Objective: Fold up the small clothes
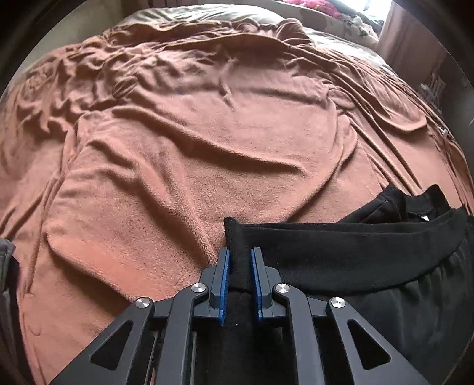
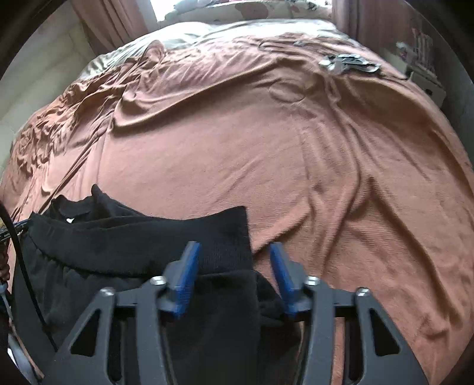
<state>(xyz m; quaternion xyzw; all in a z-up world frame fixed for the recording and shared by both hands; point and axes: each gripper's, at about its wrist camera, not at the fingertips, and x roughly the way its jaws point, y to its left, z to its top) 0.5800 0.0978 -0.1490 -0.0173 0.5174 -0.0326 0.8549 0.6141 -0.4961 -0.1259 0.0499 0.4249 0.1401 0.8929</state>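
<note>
A black garment (image 1: 340,251) lies on the brown blanket (image 1: 207,148), its ribbed band stretched across the near edge. My left gripper (image 1: 239,251) is shut on the band's left corner, and black cloth fills the narrow gap between the blue pads (image 1: 222,284). In the right wrist view the same garment (image 2: 133,237) reaches in from the left. My right gripper (image 2: 234,245) straddles its right corner. Its pads (image 2: 186,278) stand well apart, with cloth between them and a strip of blanket (image 2: 266,148) showing beside the right pad.
The rumpled brown blanket covers a large bed. A few grey metallic items (image 2: 346,63) lie on it at the far right. Pillows (image 1: 349,26) and curtains are at the far end. A black cable (image 2: 23,266) hangs at the left edge of the right wrist view.
</note>
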